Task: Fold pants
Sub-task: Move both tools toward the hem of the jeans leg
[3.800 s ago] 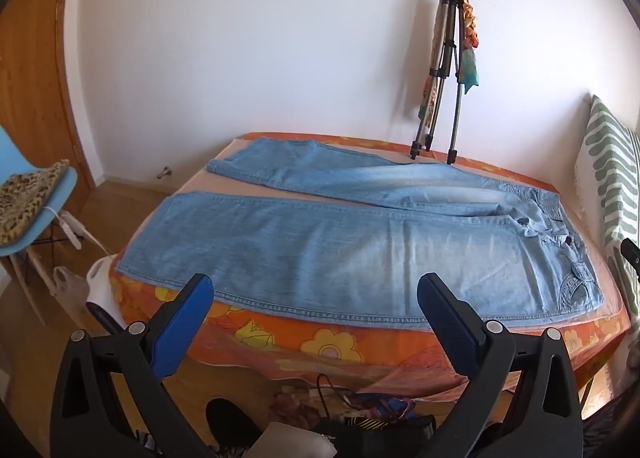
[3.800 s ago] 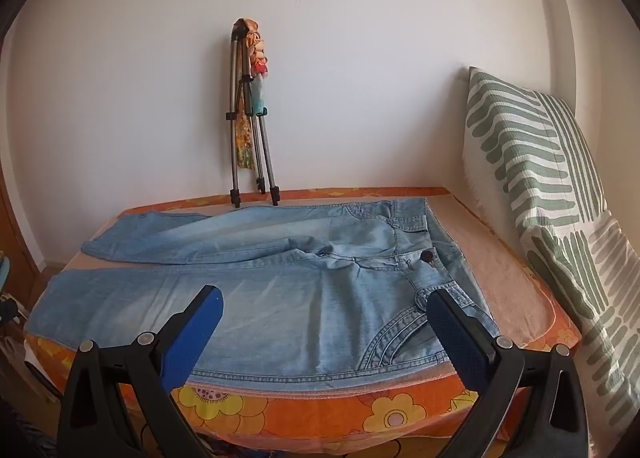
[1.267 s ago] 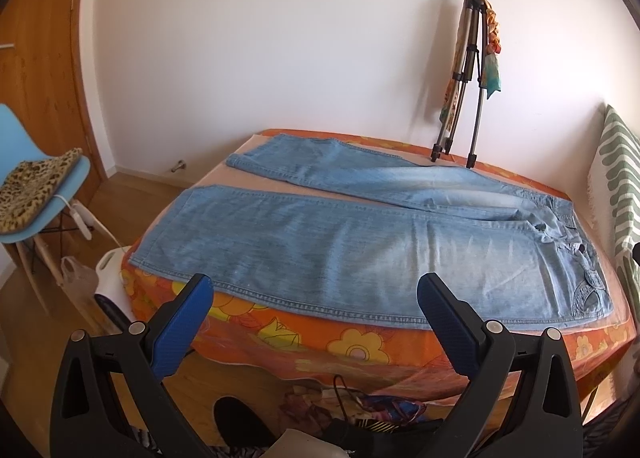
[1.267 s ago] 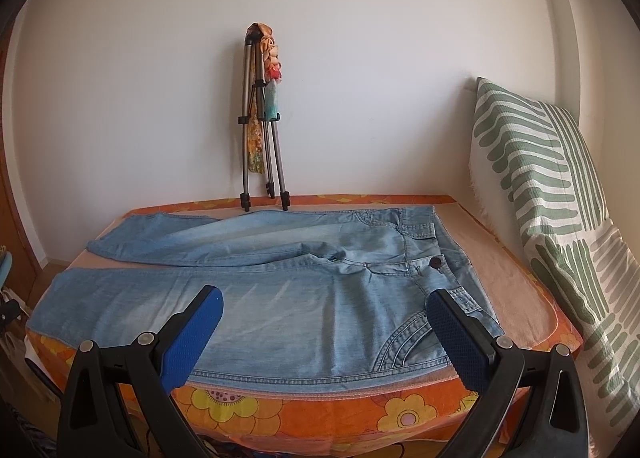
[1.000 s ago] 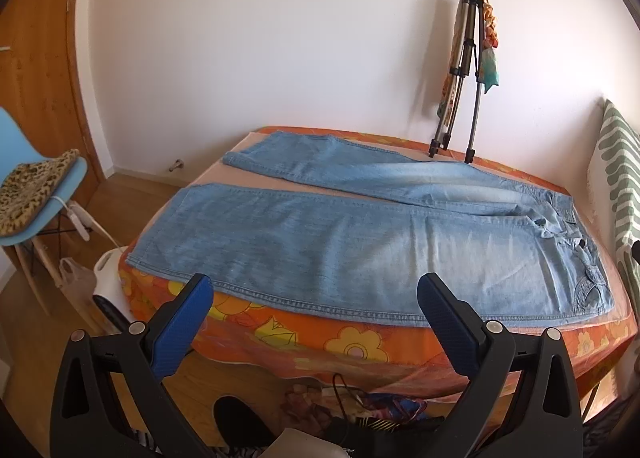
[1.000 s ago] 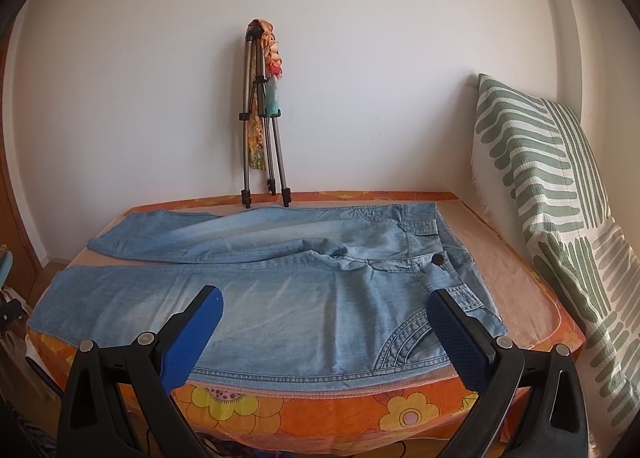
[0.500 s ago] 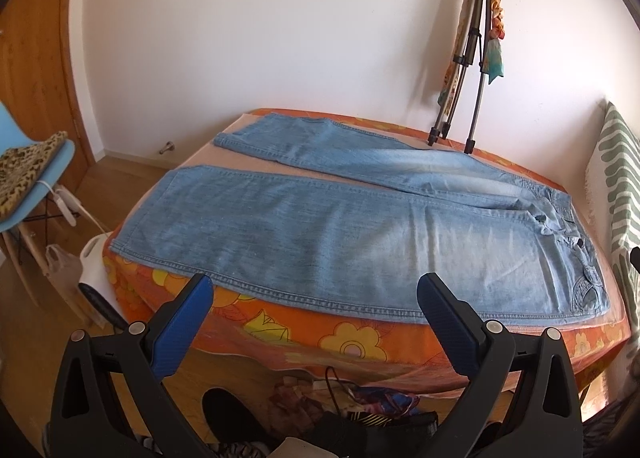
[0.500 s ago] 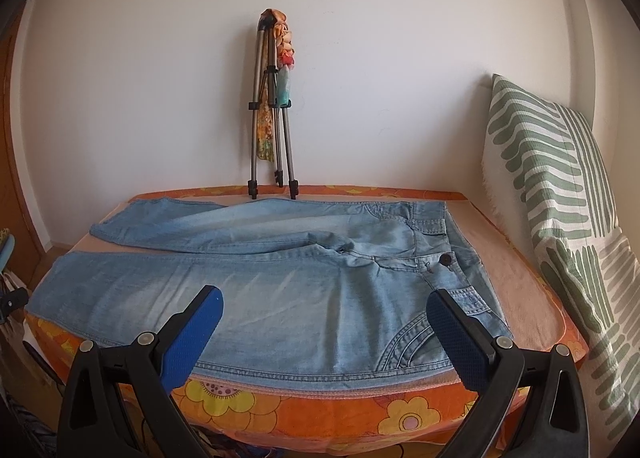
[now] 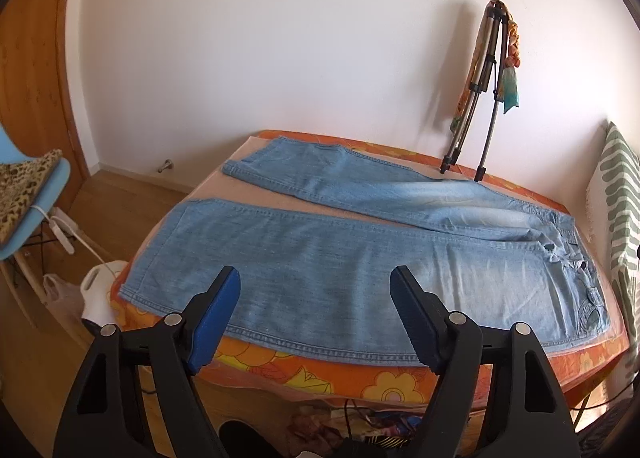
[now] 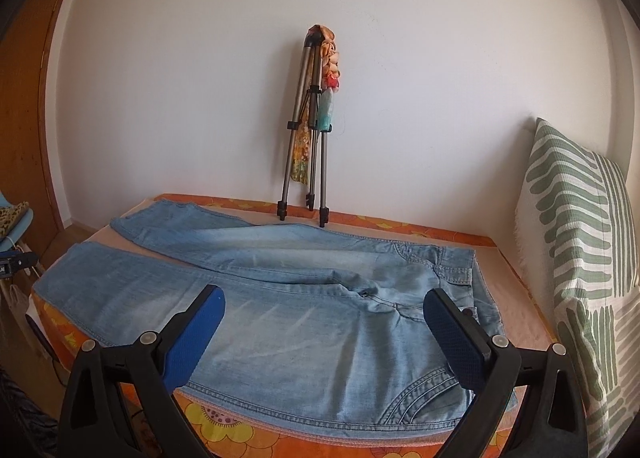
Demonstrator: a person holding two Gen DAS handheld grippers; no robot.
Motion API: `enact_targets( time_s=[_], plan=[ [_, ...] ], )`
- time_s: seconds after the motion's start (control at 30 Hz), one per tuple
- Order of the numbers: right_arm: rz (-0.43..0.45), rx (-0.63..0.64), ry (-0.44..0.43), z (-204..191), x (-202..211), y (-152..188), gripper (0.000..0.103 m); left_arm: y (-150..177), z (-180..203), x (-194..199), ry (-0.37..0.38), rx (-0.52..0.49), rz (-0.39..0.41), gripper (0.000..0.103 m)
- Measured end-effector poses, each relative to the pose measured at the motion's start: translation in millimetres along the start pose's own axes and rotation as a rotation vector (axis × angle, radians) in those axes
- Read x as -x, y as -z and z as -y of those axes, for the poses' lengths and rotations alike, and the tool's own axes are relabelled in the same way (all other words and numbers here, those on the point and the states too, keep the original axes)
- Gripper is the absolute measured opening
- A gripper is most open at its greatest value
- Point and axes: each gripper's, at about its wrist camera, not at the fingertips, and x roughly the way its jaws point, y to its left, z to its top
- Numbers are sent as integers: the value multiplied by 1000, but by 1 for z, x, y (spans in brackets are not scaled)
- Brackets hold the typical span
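Light blue jeans (image 9: pixel 340 258) lie flat and spread on a bed with an orange flowered cover (image 9: pixel 384 382). The legs point left, the waist is at the right. They also show in the right wrist view (image 10: pixel 280 310). My left gripper (image 9: pixel 316 290) is open and empty, held above the near leg's front edge. My right gripper (image 10: pixel 324 310) is open and empty, held above the near thigh, left of the waist button (image 10: pixel 468 312).
A folded tripod (image 9: pixel 480 98) with cloth on it stands on the bed's far edge against the white wall. A green-striped pillow (image 10: pixel 580 258) stands at the right end. A blue chair (image 9: pixel 28 194), cables and a white jug (image 9: pixel 100 290) are on the floor at the left.
Both grippers have moved forward toward the bed and now hang over the near leg of the jeans. Both stay open. The jeans have not moved.
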Motion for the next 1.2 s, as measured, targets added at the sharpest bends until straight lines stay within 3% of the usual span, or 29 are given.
enact_targets(
  time_s=[0.27, 0.33, 0.4, 0.47, 0.57, 0.73, 0.83, 0.93, 1.2],
  plan=[
    [19, 111, -67, -11, -26, -40, 101, -54, -44, -10, -10, 29, 30, 70],
    [-1, 151, -142, -17, -33, -41, 100, -59, -55, -18, -22, 28, 13, 67],
    [-54, 195, -236, -30, -41, -36, 95, -61, -65, -27, -44, 35, -13, 61],
    [-123, 272, -322, -48, -52, -27, 80, -61, -76, -36, -54, 48, -41, 55],
    [-207, 391, -371, -77, -67, -4, 74, -61, -94, -50, -67, 80, -70, 54],
    [-334, 475, -475, -107, -83, 35, 61, -56, -116, -66, -99, 100, -105, 47],
    [-381, 539, -478, -121, -89, 56, 54, -53, -123, -72, -108, 106, -120, 45],
    [-390, 535, -478, -122, -96, 56, 54, -55, -127, -77, -109, 106, -128, 40],
    [-322, 485, -440, -110, -137, -10, 52, -105, -127, -101, -108, 95, -89, 36]
  ],
)
